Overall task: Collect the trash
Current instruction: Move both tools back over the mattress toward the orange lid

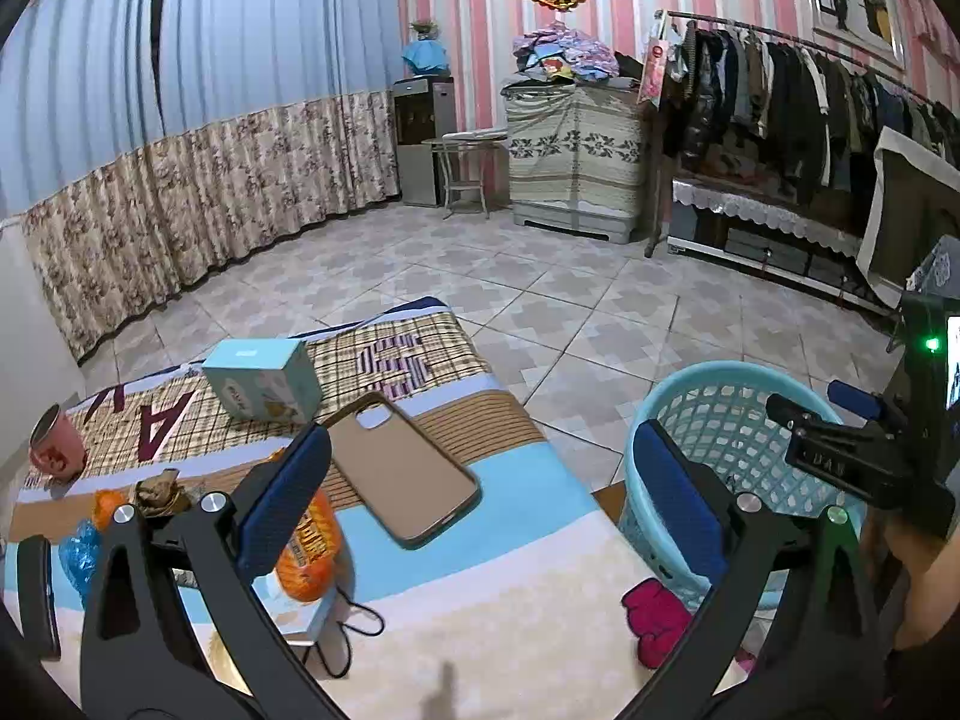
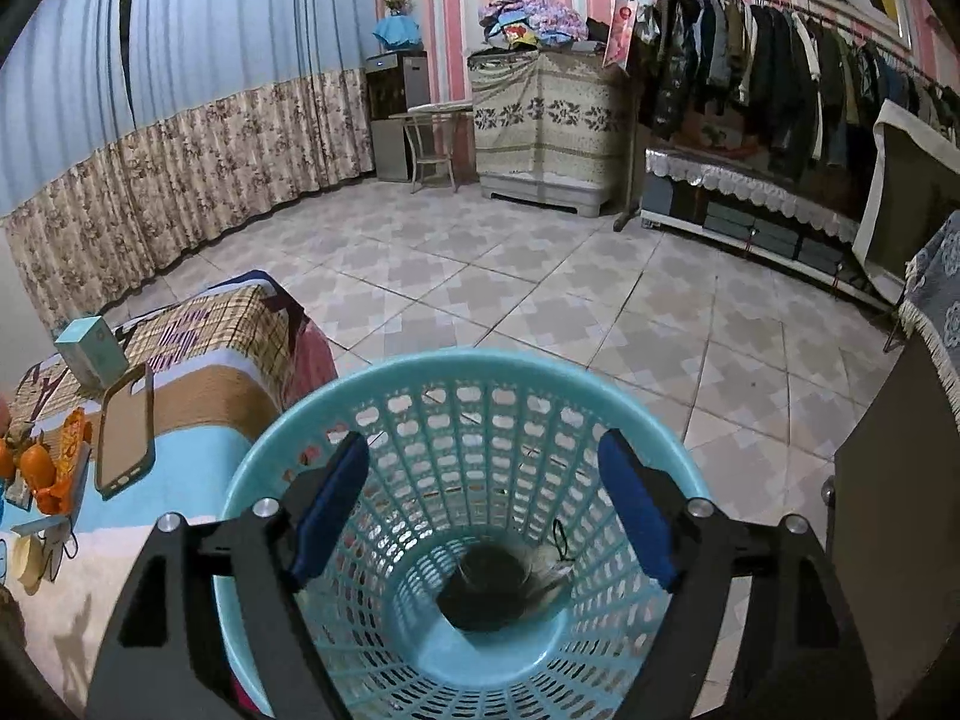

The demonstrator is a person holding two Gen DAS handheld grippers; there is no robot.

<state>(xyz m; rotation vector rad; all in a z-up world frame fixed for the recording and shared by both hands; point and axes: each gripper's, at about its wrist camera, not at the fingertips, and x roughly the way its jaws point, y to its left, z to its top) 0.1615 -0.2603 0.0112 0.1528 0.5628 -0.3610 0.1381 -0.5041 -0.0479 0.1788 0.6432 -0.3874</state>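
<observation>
One dark item [image 2: 498, 585] unclear, basket [image 2: 384, 372] bottom

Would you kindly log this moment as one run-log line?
left gripper: open, empty, over table | right gripper: open, empty, over basket | basket: dark item at bottom

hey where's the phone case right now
The phone case lies on the blanket, left of the basket, between the blue box and the orange wrapper.

Pink-and-white striped walls [image 1: 480, 48] meet a floor of beige patterned tiles [image 1: 540, 300]. Blue curtains with a floral brown lower band [image 1: 180, 138] cover the left side. A long rail of dark hanging clothes [image 1: 780, 84] runs along the right wall.
</observation>
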